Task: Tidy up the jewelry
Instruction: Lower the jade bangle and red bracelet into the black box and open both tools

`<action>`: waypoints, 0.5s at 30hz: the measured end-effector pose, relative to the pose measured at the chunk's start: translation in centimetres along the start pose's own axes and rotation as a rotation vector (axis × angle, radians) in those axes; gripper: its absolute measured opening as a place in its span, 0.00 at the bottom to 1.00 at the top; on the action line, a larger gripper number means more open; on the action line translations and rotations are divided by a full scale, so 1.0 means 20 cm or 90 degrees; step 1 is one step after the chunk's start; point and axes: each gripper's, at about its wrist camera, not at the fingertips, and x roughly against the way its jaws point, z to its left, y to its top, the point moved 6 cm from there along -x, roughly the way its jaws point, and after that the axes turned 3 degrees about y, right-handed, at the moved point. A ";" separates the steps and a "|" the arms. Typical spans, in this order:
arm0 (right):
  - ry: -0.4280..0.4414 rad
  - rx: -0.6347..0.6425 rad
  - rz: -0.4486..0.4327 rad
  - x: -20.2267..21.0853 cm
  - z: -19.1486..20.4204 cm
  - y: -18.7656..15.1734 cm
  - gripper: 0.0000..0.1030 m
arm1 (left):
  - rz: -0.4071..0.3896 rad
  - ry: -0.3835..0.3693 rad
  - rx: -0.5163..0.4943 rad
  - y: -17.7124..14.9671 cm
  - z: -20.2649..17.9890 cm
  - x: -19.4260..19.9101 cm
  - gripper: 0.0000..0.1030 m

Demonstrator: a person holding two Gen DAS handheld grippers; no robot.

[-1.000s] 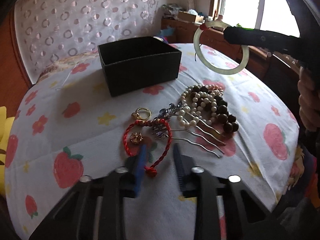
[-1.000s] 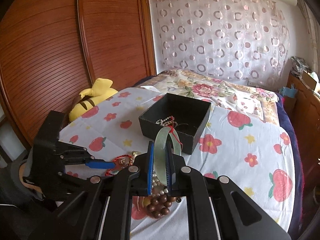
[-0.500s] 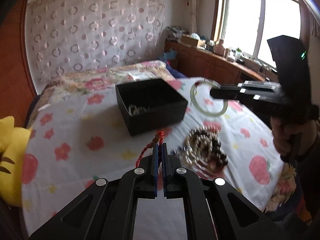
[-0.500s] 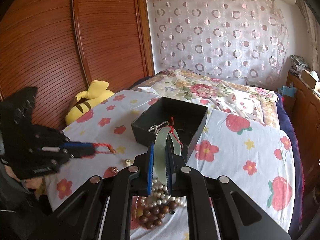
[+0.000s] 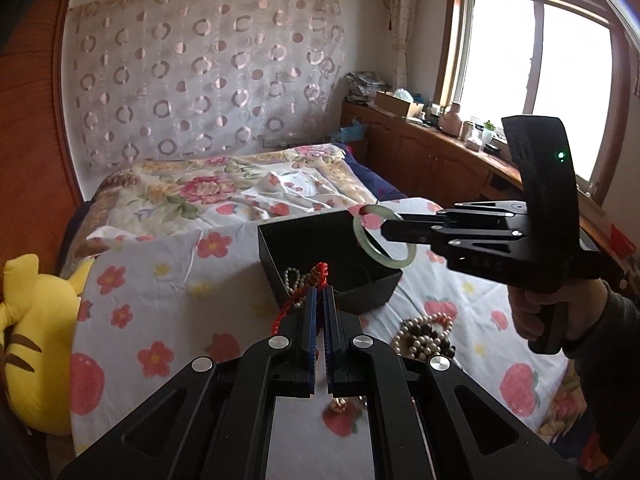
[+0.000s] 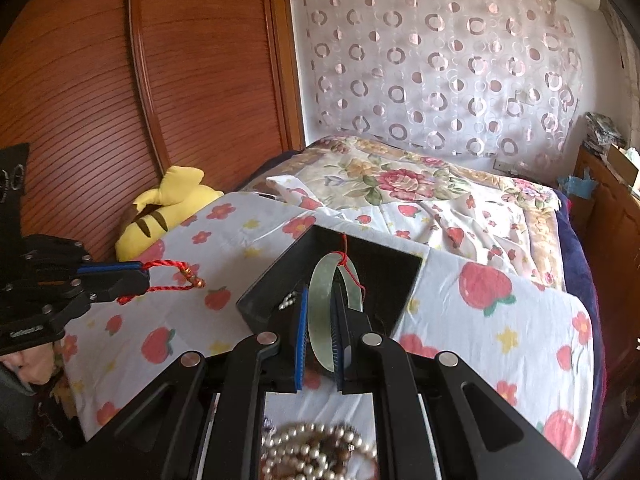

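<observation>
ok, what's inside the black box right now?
A pearl strand lies in the black box, near its front-left corner. The red cord bracelet in the left gripper and the jade bangle cover parts of the floor; the rest looks bare.

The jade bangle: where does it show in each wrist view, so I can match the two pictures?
Left wrist view: the jade bangle is right of centre, clamped at the tip of the right tool, over the right side of the black box.
Right wrist view: the bangle stands edge-on at bottom centre between that tool's blue pads, in front of the box.
Shared landmark: the black box.
</observation>
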 end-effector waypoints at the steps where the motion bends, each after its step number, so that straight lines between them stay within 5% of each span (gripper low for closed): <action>1: -0.006 0.002 0.007 -0.03 -0.01 0.00 0.12 | 0.001 0.003 -0.001 0.01 0.00 -0.01 0.02; 15: -0.038 -0.032 0.060 -0.24 -0.08 -0.13 0.15 | 0.031 0.022 -0.001 0.08 0.04 -0.15 0.02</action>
